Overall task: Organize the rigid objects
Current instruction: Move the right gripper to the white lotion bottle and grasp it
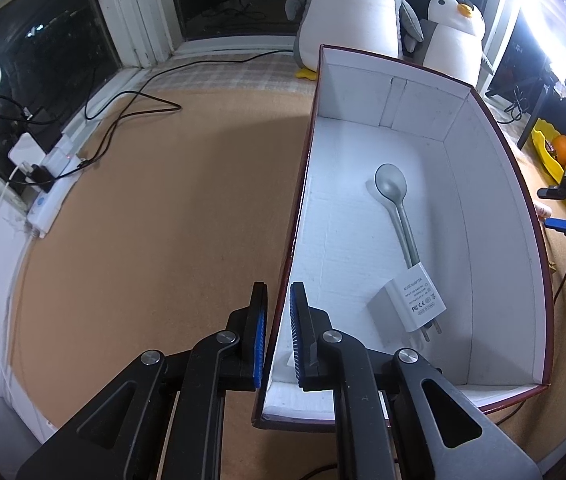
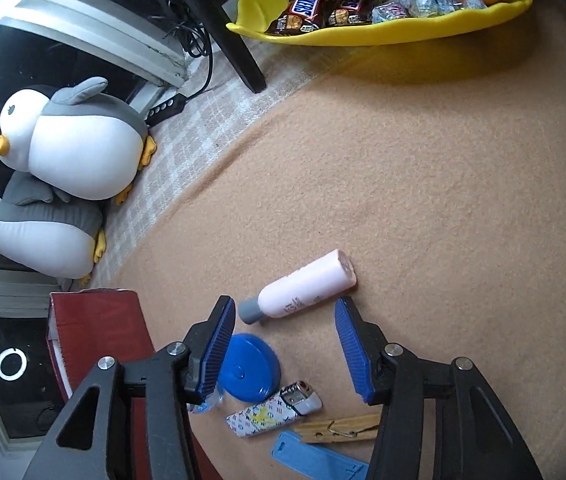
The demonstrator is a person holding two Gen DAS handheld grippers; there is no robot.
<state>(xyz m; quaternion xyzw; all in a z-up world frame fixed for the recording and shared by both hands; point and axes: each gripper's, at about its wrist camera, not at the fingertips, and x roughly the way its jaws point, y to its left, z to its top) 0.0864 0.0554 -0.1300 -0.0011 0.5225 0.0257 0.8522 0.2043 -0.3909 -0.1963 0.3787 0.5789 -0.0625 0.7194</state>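
My left gripper (image 1: 279,320) is shut on the left wall of a red box with a white inside (image 1: 495,240). In the box lie a grey spoon (image 1: 397,204) and a white power adapter (image 1: 413,298). My right gripper (image 2: 283,340) is open and empty above the tan cloth. Between and below its fingers lie a pink bottle with a grey cap (image 2: 307,286), a blue round tape measure (image 2: 249,368), a patterned lighter (image 2: 275,410), a wooden clothespin (image 2: 339,430) and a flat blue tag (image 2: 315,456). The red box shows at lower left (image 2: 99,320).
Two plush penguins (image 1: 363,12) (image 2: 71,140) stand behind the box. A yellow tray (image 2: 383,32) holds candy bars and oranges. A power strip with cables (image 1: 49,184) lies at the left by the window. A black stand leg (image 2: 235,40) is by the tray.
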